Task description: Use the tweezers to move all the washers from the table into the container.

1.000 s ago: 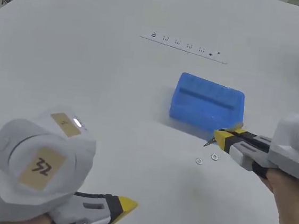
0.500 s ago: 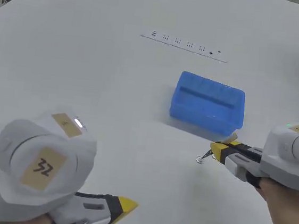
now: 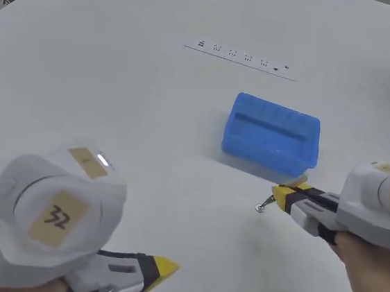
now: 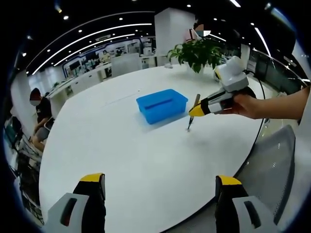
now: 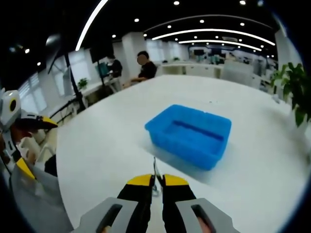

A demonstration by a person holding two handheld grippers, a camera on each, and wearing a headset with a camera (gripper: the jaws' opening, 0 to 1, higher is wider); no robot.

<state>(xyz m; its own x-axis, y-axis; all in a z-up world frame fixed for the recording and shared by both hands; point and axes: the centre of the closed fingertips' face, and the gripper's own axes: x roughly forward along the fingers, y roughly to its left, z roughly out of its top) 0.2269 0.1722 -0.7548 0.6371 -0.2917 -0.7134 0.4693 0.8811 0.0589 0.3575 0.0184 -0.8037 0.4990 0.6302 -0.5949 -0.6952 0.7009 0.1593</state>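
Head view, lower left: left gripper low over the white table, nothing in it. In its own view the two yellow-tipped jaws stand wide apart over bare tabletop.

Right of centre: right gripper, jaws pressed together on the tweezers. The tweezers stick out toward frame left and slope down to the table. Right gripper view agrees: yellow tips nearly meet at bottom centre, with the thin shaft between them.

Tweezer tip sits at a washer, a small grey ring on the table, just below the container in the frame. Too small to tell whether the tips are apart, together or already pinching the ring.

Container: blue open tray, above the washer in the frame, near it but not touching. Contents too small to make out.

Farthest, upper centre: flat strip with dark marks, well apart from the work.

Judgement: step in hand is the pick of this washer.
- Set one tip either side of the rim, or one through the hole.
- Tighten gradually; a flat ring on a smooth top will likely skate or flick if nipped fast.
- Lift straight up first and check the ring hangs in the tips.
- Carry it the short way up-frame over the near wall.
- Release only with the tip well inside the tray
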